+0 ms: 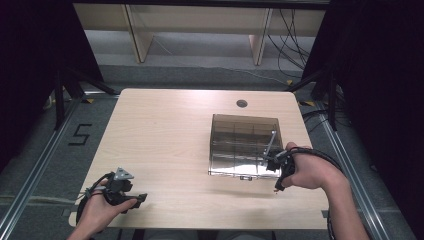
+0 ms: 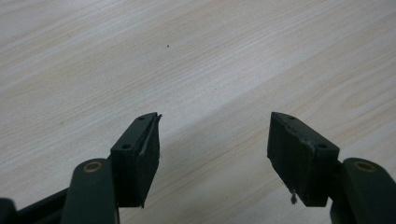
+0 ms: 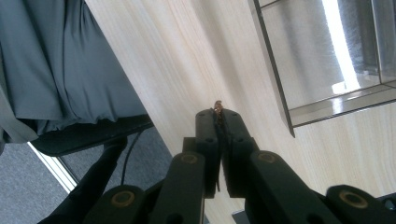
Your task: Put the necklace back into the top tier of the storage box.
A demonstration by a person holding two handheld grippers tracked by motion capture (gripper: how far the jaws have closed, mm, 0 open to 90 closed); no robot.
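My right gripper (image 3: 218,114) has its fingers pressed together on a tiny brown object (image 3: 217,105) just beside the smoky clear plastic compartment box (image 1: 243,145) on the pale wooden table (image 1: 165,140) — left gripper (image 2: 212,144) fingers apart, empty.

A tiny brownish thing (image 3: 217,104) pokes out between the right gripper's (image 3: 218,114) closed fingers, too small to identify, perhaps a small screw. The clear box (image 3: 327,60) is cut off by the frame's top and right edges.

Smoky brown clear box (image 1: 244,145), black tongs (image 3: 218,114)
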